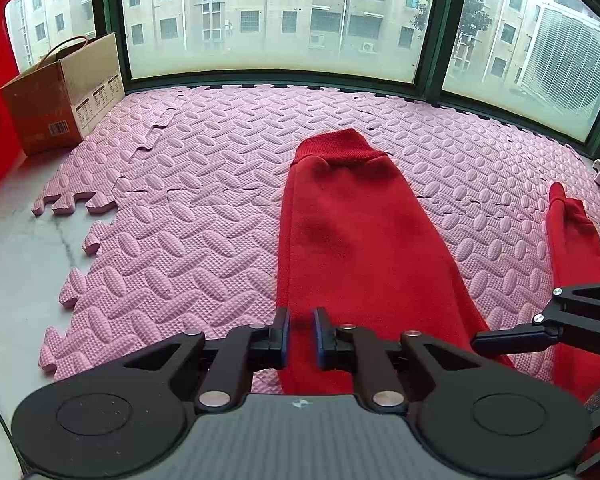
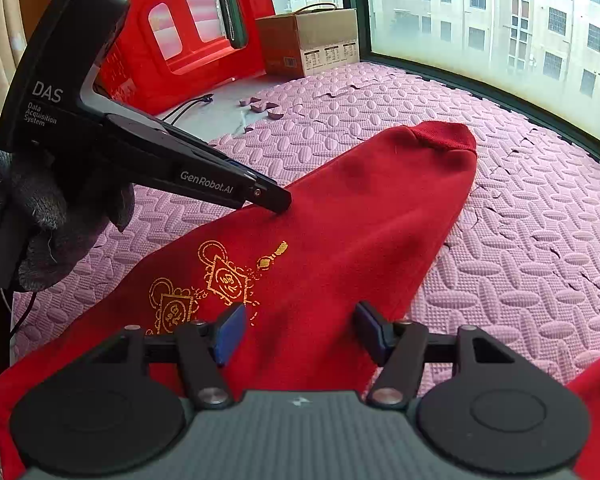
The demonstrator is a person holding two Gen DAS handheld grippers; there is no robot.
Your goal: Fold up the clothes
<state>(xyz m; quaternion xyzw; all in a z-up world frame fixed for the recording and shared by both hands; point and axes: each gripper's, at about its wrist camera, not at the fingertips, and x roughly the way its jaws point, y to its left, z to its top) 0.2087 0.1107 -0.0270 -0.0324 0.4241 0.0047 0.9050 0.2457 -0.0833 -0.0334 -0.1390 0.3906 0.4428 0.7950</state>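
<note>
A red garment (image 1: 360, 240) lies on the pink foam mat (image 1: 180, 240), one long part ending in a ribbed cuff (image 1: 340, 144) far from me. A second red part (image 1: 572, 240) lies to the right. Gold embroidery (image 2: 220, 280) shows near my right gripper. My left gripper (image 1: 302, 332) hovers at the garment's near left edge with its jaws a narrow gap apart; the cloth lies flat beneath. In the right wrist view its tip (image 2: 276, 200) touches the cloth. My right gripper (image 2: 300, 332) stands open over the red cloth, nothing pinched; one of its fingers (image 1: 512, 336) shows in the left view.
A cardboard box (image 1: 60, 96) stands at the back left by the window. A red plastic stool (image 2: 188, 40) stands beside it, with a black cable (image 2: 188, 104) on bare floor (image 1: 20, 260). A gloved hand (image 2: 40, 208) holds the left gripper. Mat tiles are loose in places.
</note>
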